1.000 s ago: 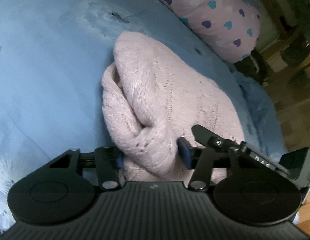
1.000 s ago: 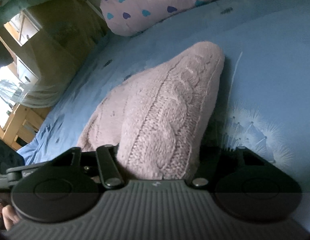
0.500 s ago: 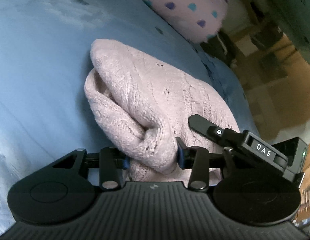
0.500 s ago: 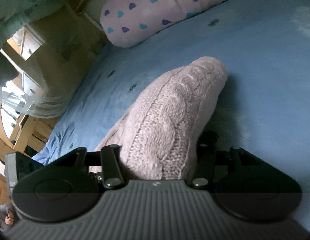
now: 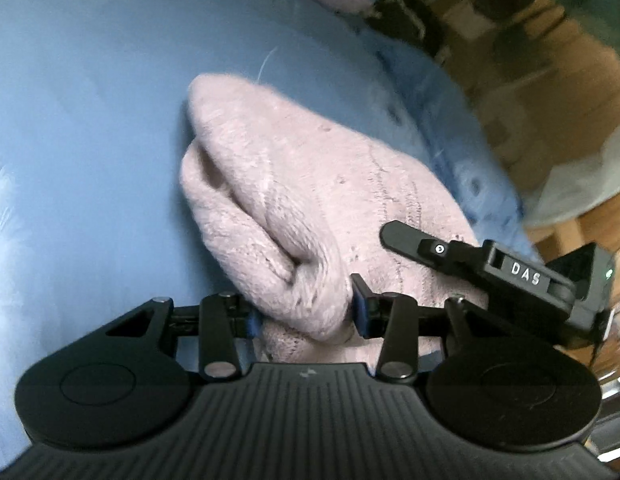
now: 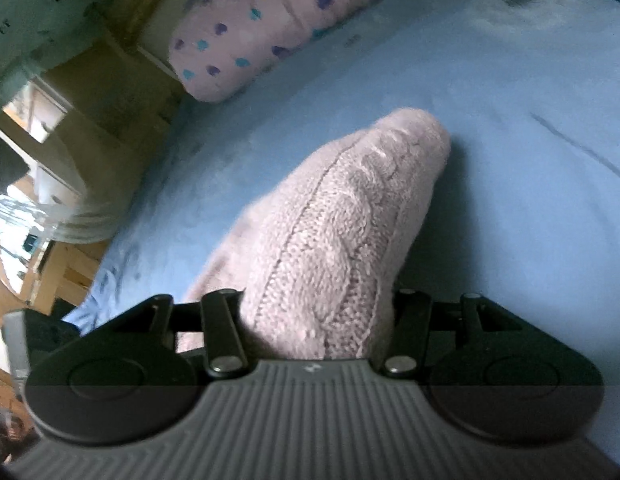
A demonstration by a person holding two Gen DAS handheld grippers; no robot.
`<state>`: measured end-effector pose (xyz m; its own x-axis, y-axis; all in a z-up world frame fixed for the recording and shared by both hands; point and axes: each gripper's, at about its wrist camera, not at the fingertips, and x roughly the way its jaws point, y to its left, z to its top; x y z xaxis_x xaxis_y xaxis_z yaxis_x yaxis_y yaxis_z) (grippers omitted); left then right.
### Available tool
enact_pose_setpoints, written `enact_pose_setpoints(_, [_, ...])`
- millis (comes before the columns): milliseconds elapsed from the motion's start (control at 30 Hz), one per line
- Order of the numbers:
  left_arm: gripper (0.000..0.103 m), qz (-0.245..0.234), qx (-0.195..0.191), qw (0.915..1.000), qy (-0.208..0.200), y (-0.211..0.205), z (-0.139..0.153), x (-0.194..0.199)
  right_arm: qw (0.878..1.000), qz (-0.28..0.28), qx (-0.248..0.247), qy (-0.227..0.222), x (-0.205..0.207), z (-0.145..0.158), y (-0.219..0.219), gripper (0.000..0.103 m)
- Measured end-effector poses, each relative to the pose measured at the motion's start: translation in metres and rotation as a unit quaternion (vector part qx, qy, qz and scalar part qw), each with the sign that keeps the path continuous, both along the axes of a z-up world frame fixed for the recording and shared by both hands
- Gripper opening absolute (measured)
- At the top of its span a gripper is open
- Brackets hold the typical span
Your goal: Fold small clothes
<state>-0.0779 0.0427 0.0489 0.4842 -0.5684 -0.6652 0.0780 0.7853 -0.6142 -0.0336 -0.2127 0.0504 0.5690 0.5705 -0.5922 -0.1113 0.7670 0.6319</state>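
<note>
**Pink knit carried across the blue bed**

Since a second ago both grippers have travelled sideways over the bed with the garment, so the heart-print pillow [image 6: 265,28] now sits farther toward the top edge of each view and more of the wooden room beyond the mattress shows.

On the left side of the scene, the left hand-held gripper [image 5: 305,314] is clamped on a bunched fold of the pink knitted sweater [image 5: 310,204]; its blue-padded fingers [image 5: 360,312] press into the wool from both sides. Away from that pinch the sweater stretches off as a rounded, folded ridge, its far tip lying against the blue bed sheet [image 5: 89,120]. Over the right part of the knit, in the same view, lies a black finger of the other gripper, marked with white letters.

Farther right, the right hand-held gripper [image 6: 318,316] grasps another thick wad of the same sweater, cable pattern facing the camera; its jaws are easing slightly apart, with the wool filling the gap between them, and its fingertips are hidden by the knit. Beyond the sweater's tip the sheet runs on to the far pillow.
</note>
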Motion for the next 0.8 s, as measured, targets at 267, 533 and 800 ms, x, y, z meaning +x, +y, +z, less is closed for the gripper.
enact_pose_setpoints(267, [0.048,0.017,0.047,0.9987,0.007,-0.007,-0.01,-0.031,0.997,-0.014,-0.07,-0.023,-0.042,-0.018,0.0,0.069])
enact_pose_setpoints(533, [0.049,0.023,0.102,0.9943,-0.02,-0.02,-0.006,-0.037,0.992,-0.027,-0.106,-0.064,-0.075,-0.028,0.0,0.072])
enact_pose_setpoints(800, [0.05,0.016,0.158,0.9857,-0.057,-0.027,0.012,-0.059,0.989,-0.041,-0.121,-0.069,-0.094,-0.015,0.0,0.076])
